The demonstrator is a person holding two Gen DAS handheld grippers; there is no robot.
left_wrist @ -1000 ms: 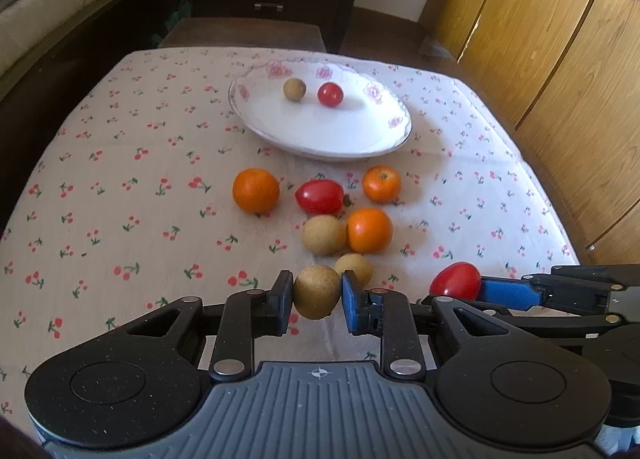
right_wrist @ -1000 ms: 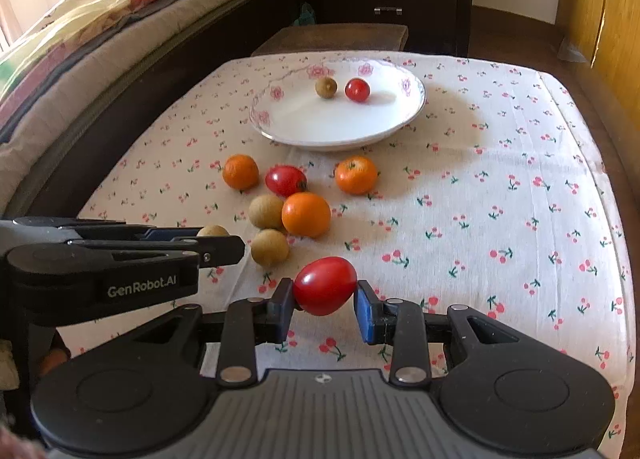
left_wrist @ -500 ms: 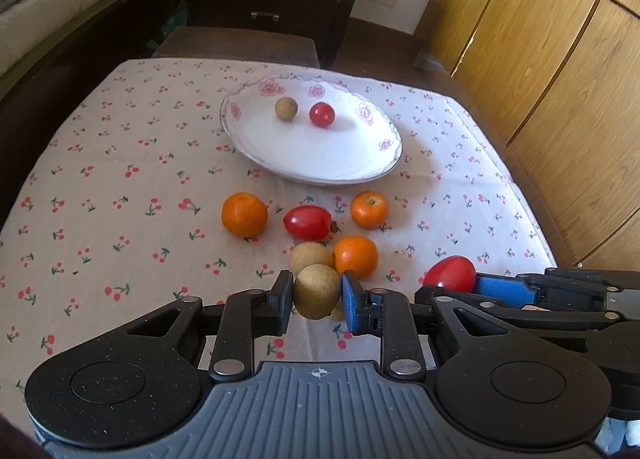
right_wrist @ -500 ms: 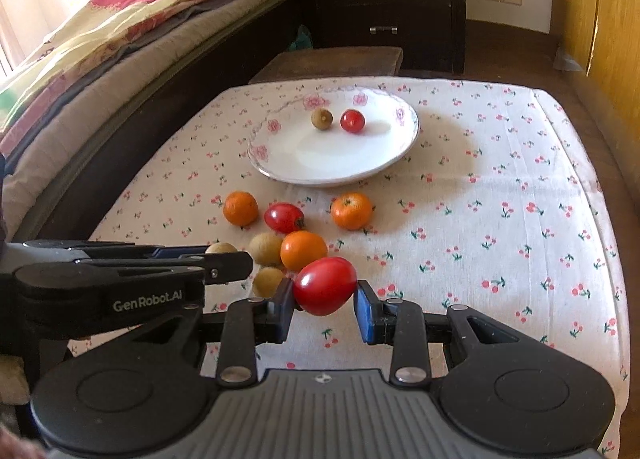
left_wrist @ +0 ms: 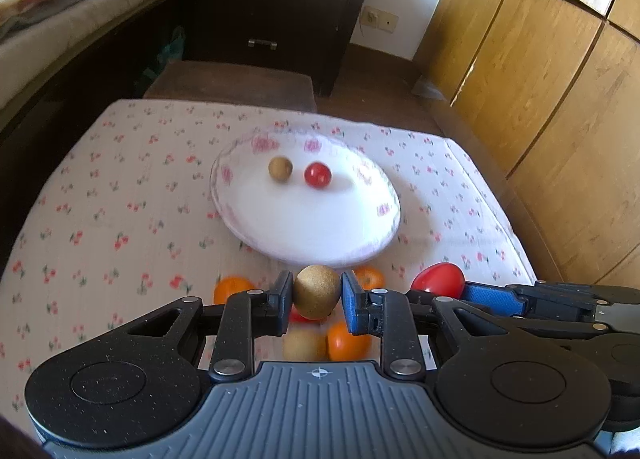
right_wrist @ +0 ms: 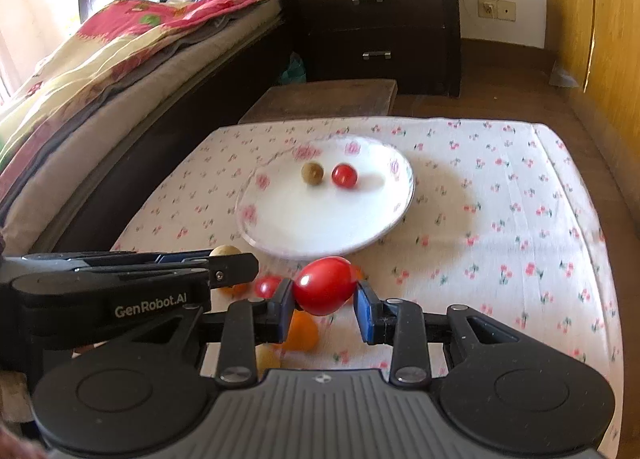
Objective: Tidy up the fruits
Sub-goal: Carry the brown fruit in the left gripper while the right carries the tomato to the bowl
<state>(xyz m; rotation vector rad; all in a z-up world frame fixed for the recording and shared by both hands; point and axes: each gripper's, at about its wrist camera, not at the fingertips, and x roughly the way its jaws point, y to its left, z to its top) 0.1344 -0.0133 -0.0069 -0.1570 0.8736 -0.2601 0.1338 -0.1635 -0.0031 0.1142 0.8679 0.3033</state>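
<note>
Left wrist view: left gripper [left_wrist: 316,296] jaws clamp a kiwi [left_wrist: 317,291]; right gripper [right_wrist: 324,301] jaws clamp a tomato [right_wrist: 325,285].

Each wrist camera sits behind its own fingers [left_wrist: 285,299], looking forward and down along them across the counter [left_wrist: 120,187] at close range. Both views share the plate [left_wrist: 384,219] (seen from adjacent, nearly parallel positions) and the dresser [right_wrist: 400,19] beyond.

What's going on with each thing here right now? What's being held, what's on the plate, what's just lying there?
Left gripper: jaws shut on a kiwi.
Kiwi: held, lifted off the table.
Right gripper: jaws shut on a red tomato.
Red tomato: held, lifted.
Plate: holds a small brown fruit and a cherry tomato.
Oranges: loose on the tablecloth.
</note>
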